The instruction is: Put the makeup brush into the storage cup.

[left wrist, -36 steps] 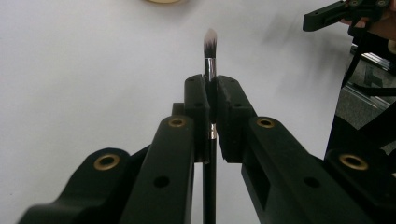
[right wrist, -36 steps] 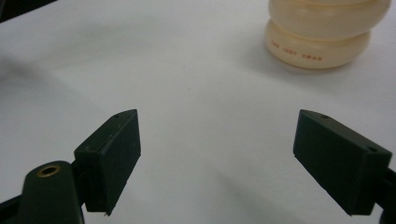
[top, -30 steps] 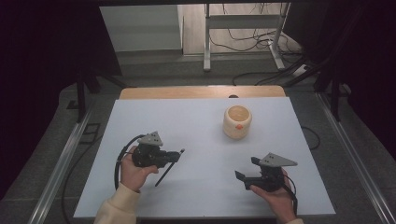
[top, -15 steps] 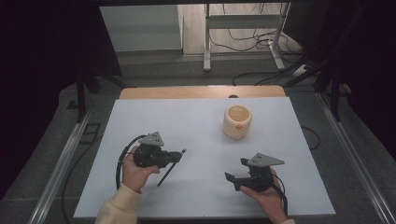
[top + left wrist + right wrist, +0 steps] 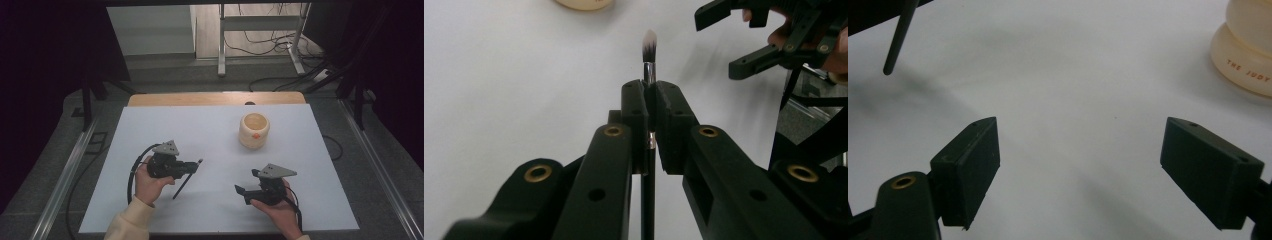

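Two grippers sit low over the white table (image 5: pixel 210 125) in the high view, each in one of the person's hands. The left gripper (image 5: pixel 196 165) is on the near left of the sheet, its jaws pointing right and pinching a thin dark brush (image 5: pixel 186 177); the brush's handle slants down toward the near edge and its tip pokes out just past the jaws. The right gripper (image 5: pixel 241 192) is on the near right, well apart from the left one, its jaws turned toward the brush. A cream pot (image 5: pixel 254 130) stands upright farther back on the table, right of centre and apart from both grippers.

From the left gripper view, the jaws are closed narrow on the brush (image 5: pixel 648 75), clamped at its metal ferrule, with the pale bristle head sticking out beyond them and the black handle running back below. The right gripper (image 5: pixel 719 40) shows at the upper right, held in a hand, its jaws standing apart. The bottom of the pot (image 5: pixel 583 4) peeks in at the top edge.

From the right gripper view, the jaws (image 5: pixel 1080 150) are spread wide with nothing between them, just bare table beneath. The brush handle's end (image 5: pixel 898 42) hangs in at the upper left, above the table. The pot (image 5: pixel 1248 50) sits at the right edge, with lettering around its base.
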`<state>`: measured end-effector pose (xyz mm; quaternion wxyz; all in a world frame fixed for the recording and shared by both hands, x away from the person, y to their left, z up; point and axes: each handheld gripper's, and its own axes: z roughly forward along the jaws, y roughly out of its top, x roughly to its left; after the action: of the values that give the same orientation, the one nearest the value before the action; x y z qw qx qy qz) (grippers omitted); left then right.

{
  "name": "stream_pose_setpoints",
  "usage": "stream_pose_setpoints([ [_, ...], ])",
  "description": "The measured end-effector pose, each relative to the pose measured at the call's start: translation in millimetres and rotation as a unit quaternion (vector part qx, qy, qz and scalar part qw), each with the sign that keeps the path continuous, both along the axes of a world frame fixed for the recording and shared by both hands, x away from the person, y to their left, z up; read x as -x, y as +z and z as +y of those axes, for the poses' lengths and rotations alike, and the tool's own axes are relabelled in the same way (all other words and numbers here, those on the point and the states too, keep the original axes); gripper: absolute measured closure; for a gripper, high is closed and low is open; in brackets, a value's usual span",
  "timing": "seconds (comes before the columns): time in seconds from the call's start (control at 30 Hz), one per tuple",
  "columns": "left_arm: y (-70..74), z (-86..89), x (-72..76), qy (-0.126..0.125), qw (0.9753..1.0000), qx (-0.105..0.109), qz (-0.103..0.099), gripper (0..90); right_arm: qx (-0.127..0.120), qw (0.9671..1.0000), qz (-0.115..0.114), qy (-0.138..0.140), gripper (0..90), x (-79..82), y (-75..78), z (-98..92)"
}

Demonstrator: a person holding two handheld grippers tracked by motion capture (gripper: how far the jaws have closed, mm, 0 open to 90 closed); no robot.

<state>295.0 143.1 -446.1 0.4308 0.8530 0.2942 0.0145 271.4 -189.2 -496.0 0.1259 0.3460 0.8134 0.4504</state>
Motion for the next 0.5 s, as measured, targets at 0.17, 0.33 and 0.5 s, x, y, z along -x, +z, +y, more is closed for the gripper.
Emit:
stream_pose_setpoints([
  [0.17,-0.3,-9.3,-1.9,-0.003,1.0,-0.006,0.002,83.7,0.006,0.9999,-0.005,0.008,16.4,-0.5,-0.3,4.6],
  [0.33,-0.4,-14.6,-4.4,-0.004,1.0,-0.004,0.002,83.7,0.002,0.9999,-0.005,0.009,16.4,-0.4,0.3,5.6],
  [0.5,3.9,-21.3,-5.9,-0.008,0.9999,-0.008,-0.004,83.7,-0.002,0.9999,-0.005,0.016,16.8,1.2,-0.4,11.7],
])
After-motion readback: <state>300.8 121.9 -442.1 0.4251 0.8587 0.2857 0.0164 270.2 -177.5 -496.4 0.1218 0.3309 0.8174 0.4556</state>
